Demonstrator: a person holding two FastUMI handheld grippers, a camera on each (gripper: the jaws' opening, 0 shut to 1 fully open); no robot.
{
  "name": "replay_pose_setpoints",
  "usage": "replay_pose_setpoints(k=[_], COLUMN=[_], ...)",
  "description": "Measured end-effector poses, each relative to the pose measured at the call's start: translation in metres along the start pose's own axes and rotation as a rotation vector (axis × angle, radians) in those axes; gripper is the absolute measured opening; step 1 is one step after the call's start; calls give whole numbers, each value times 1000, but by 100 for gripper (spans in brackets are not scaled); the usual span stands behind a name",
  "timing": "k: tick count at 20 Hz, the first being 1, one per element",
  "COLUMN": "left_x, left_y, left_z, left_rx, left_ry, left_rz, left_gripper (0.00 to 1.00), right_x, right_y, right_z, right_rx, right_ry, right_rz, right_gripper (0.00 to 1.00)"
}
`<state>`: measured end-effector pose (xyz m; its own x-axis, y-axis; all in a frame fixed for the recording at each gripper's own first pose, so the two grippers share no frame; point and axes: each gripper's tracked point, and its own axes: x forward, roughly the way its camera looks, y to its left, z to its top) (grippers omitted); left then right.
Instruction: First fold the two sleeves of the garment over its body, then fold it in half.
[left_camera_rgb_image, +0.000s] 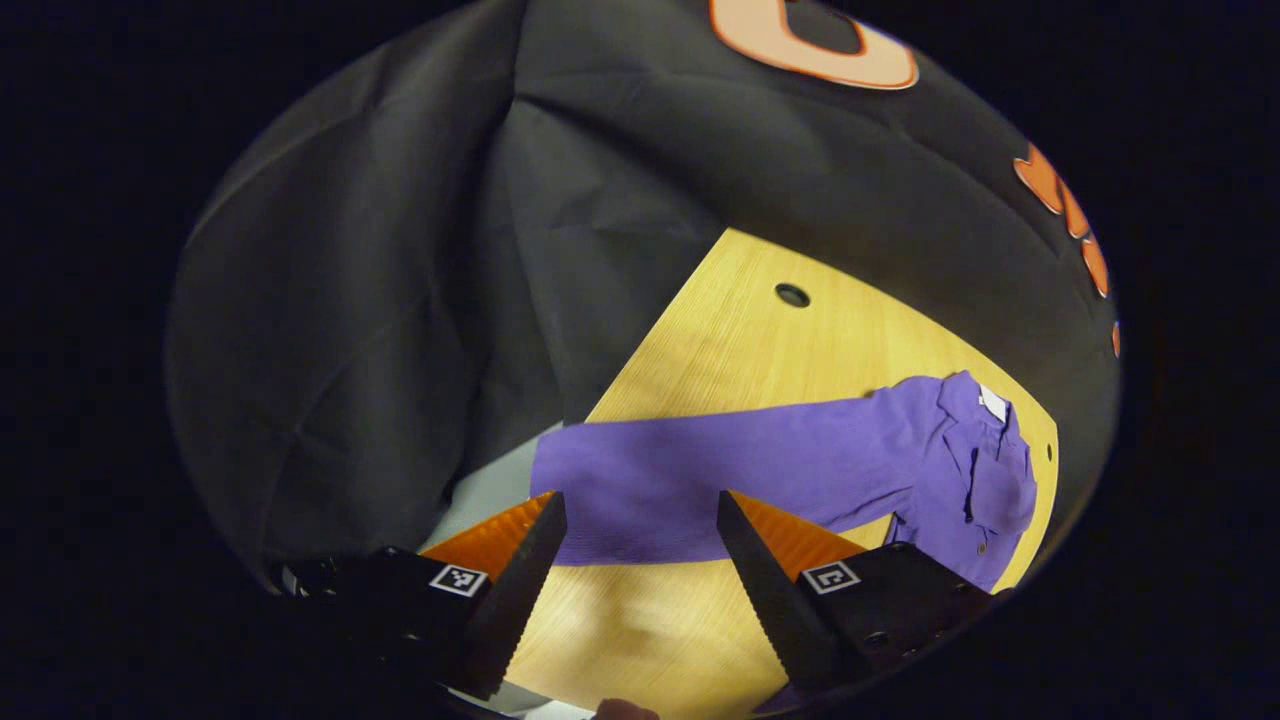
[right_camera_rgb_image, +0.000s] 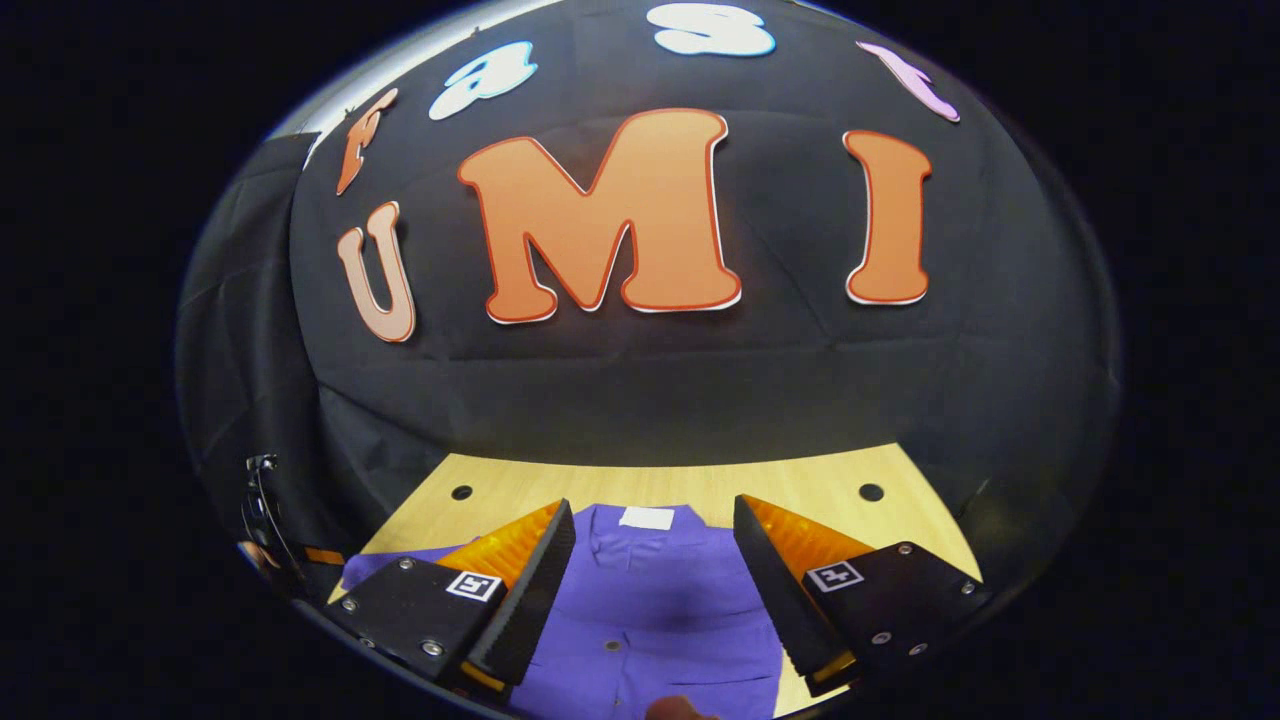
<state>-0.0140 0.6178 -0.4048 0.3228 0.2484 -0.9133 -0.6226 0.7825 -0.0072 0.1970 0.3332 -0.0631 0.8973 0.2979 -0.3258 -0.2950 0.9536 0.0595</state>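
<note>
- Left claw (left_camera_rgb_image: 640, 560) spread wide, gripping nothing, hovering over the purple garment (left_camera_rgb_image: 800, 465).
- Long sleeve (left_camera_rgb_image: 690, 480) stretched flat on the table (left_camera_rgb_image: 740, 340), straight ahead between the open fingers, its cuff end nearest; collar and body farther off to the right.
- Right claw (right_camera_rgb_image: 655, 570) likewise spread and empty, above the garment's body, white neck label (right_camera_rgb_image: 646, 517) just ahead between the fingers.
- Probably the first sleeve fold: best to pinch near the cuff, lift low, carry across the body, lay flat without dragging the body.
- Pale wood table with small round holes (left_camera_rgb_image: 792, 295); dark cloth wall (left_camera_rgb_image: 400, 300) close behind.
</note>
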Motion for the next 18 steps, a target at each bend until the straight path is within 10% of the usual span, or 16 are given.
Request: replay_pose_setpoints(k=[12,18], left_x=[77,87], left_y=[22,29], left_z=[-41,-48], left_rx=[-57,-53], left_ry=[288,337], left_rz=[48,101], left_gripper=[98,75], right_x=[-37,-42], right_y=[-26,-33], right_z=[-6,-9], right_rx=[-33,-38], right_ry=[-38,-38], right_rz=[-45,-53], right_gripper=[95,95])
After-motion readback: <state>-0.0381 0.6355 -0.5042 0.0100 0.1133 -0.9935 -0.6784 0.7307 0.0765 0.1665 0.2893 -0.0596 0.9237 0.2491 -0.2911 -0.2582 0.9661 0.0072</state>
